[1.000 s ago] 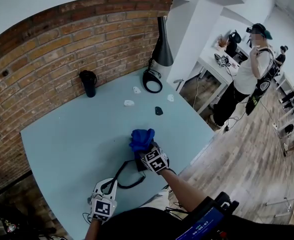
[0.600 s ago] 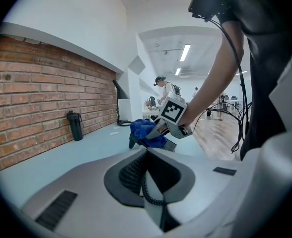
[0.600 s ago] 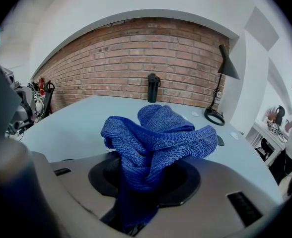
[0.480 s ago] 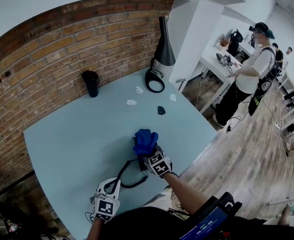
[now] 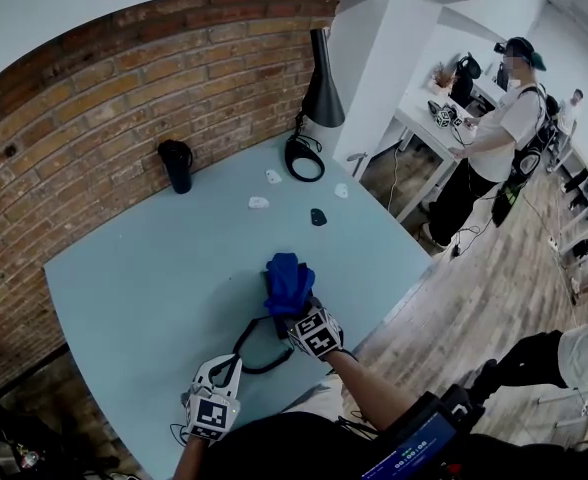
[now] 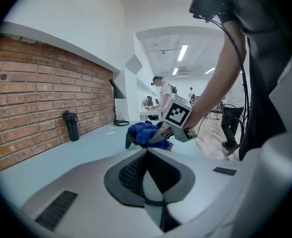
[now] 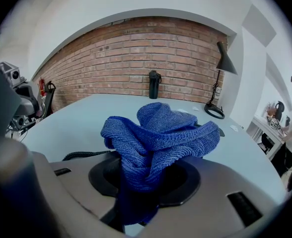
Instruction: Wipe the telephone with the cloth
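Cloth (image 5: pixel 288 276), blue and bunched, pinched fast in the right tongs (image 5: pixel 294 308), one fold running down between the two jaws and the rest heaped up in front of them. Lying over the telephone (image 5: pixel 277 326), a dark set near the front edge of the pale blue tabletop (image 5: pixel 144 268), mostly covered from above; in the left gripper view only a dark corner showing beneath the blue folds. Black coiled cord (image 5: pixel 251 353) looping out from the telephone toward the left side. Left tongs (image 5: pixel 217 373) low at the front edge of the tabletop, apart from the telephone, jaws drawn together with nothing between them, pointing toward the cloth and the right tongs. Farther back: black bottle (image 5: pixel 177 165) upright just beside the brick wall (image 5: pixel 94 98), black lamp (image 5: pixel 320 93) with a round base at the far corner, a few small white bits (image 5: pixel 259 204) and one small dark piece (image 5: pixel 317 217) scattered between bottle and lamp. Beyond the tabletop, wooden floor (image 5: pixel 474 308) and a person (image 5: pixel 489 143) in a white shirt standing near a white desk (image 5: pixel 424 118) with dark gear on it.
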`<move>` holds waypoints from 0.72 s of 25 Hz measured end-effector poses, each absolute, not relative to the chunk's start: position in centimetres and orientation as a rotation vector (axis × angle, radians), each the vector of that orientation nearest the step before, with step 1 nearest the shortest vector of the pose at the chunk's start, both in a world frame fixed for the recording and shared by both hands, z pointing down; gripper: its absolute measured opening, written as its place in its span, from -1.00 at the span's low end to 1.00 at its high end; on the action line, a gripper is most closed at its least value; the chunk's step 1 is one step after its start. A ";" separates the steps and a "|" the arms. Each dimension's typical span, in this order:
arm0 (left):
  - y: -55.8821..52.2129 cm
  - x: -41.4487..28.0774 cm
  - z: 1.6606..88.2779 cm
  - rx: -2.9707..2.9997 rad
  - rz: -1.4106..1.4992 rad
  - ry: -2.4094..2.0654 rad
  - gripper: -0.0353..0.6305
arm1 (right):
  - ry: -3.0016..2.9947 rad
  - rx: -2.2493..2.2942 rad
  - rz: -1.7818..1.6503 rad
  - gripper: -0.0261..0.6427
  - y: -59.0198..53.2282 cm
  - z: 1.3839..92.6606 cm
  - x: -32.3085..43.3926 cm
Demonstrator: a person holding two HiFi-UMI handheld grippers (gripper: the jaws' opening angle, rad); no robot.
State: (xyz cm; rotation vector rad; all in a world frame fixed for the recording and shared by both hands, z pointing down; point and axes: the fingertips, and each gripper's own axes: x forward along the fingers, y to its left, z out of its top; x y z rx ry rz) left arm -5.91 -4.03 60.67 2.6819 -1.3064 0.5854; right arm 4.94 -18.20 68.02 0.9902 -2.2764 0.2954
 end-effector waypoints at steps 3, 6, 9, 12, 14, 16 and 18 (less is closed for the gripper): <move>-4.0 -5.7 60.7 2.688 0.586 -1.298 -0.82 | -2.274 0.985 0.294 -0.41 -17.7 68.5 5.2; -4.0 -5.6 60.7 2.690 0.590 -1.293 -0.82 | -2.270 0.980 0.310 -0.41 -17.0 68.7 5.2; -3.7 -5.6 61.0 2.691 0.601 -1.288 -0.82 | -2.262 0.971 0.312 -0.41 -16.2 69.5 5.4; -3.7 -5.5 61.2 2.696 0.596 -1.280 -0.82 | -2.259 0.967 0.312 -0.41 -15.6 69.8 5.5; -3.7 -5.4 61.1 2.702 0.596 -1.273 -0.82 | -2.260 0.965 0.314 -0.41 -15.2 70.1 5.6; -3.6 -5.3 61.2 2.703 0.599 -1.265 -0.82 | -2.260 0.962 0.320 -0.41 -14.6 70.2 5.7; -3.5 -5.1 61.2 2.705 0.601 -1.260 -0.82 | -2.256 0.963 0.325 -0.41 -14.0 70.4 5.9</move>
